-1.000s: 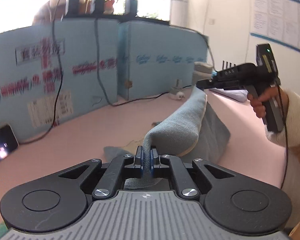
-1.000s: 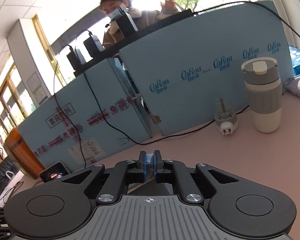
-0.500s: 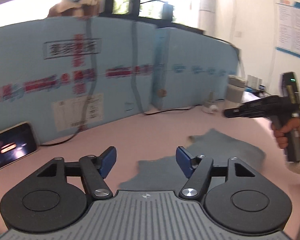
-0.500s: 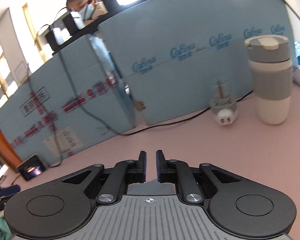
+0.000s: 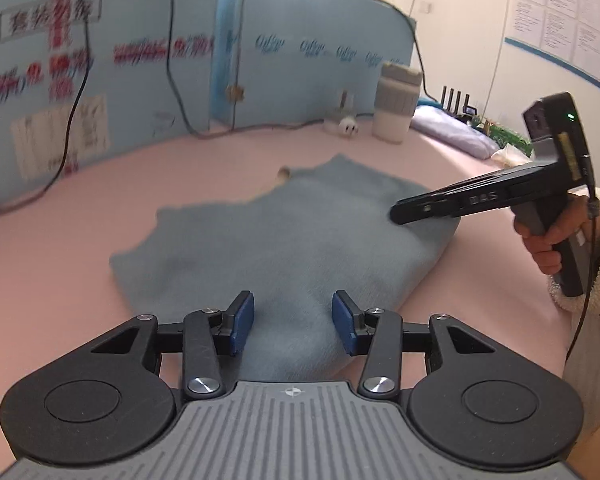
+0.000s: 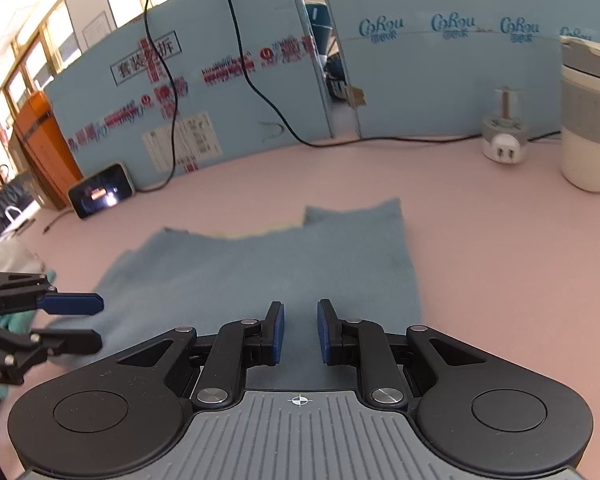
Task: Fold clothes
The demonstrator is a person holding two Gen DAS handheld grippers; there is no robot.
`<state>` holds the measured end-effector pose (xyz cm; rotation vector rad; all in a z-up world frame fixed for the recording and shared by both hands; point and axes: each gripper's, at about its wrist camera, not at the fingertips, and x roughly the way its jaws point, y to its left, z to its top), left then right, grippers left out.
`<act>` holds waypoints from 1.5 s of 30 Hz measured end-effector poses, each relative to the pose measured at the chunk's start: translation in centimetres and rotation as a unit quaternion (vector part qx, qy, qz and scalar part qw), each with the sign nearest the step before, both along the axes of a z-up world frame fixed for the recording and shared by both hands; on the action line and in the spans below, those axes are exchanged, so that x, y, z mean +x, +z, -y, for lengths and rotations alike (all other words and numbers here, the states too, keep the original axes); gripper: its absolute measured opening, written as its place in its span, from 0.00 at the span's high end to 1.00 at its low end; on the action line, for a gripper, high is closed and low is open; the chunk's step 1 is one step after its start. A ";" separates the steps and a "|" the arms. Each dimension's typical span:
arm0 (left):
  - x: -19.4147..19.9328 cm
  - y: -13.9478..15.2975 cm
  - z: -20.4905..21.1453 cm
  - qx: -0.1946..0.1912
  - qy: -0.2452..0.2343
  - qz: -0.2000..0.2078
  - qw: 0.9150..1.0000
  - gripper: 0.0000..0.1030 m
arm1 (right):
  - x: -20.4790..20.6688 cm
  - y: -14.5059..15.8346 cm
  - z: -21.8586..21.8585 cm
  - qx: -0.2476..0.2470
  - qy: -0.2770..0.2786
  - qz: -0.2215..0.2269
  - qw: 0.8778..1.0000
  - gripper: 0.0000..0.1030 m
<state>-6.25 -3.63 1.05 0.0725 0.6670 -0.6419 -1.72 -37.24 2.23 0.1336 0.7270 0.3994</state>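
We hold a hand-held gripper in each hand over a blue-grey garment (image 5: 284, 240) that lies flat and folded on the pink desk (image 5: 80, 216), its nearer fold edge rounded and thick. Our left hand-held gripper (image 5: 294, 322) hangs just above the near edge of the cloth; its blue pads (image 5: 244, 320) stand apart with fabric showing beneath the gap, pressing on nothing, and the jaws are closing. Our right hand-held gripper (image 6: 300, 334) sits over the right part of the garment (image 6: 260, 272); its jaws are narrowly parted and opening, with cloth visible below them but not pinched. In the left wrist view, the right hand-held gripper's tip (image 5: 404, 212) reaches in over the far right corner of the fold, carried by a hand (image 5: 548, 236) in a fleecy white cuff; whether it touches the cloth we cannot tell.

Behind the garment, against the blue foam panels (image 6: 420, 80), stand a white tumbler with a grey sleeve (image 6: 588, 120) and a small white plug adapter (image 6: 504, 136), both well apart from the cloth. A phone (image 6: 102, 190) with a lit screen leans at the left by the panels, and black cables (image 6: 240, 60) trail down them.
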 end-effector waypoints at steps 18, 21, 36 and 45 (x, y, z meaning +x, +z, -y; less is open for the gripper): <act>1.4 5.8 2.5 0.014 0.061 0.059 0.996 0.00 | -2.0 3.1 -3.1 -0.047 -0.023 0.084 0.995 0.26; 3.1 4.3 3.1 0.017 0.078 0.058 0.995 0.00 | -0.7 2.7 -4.6 -0.057 -0.021 0.089 0.994 0.22; 9.7 -1.5 1.5 -0.011 0.136 0.002 0.991 0.00 | 4.8 -2.4 -8.6 -0.133 -0.017 0.075 0.988 0.00; 9.9 -1.6 1.5 -0.022 0.135 0.003 0.991 0.00 | 4.7 -2.6 -8.2 -0.124 -0.019 0.070 0.990 0.00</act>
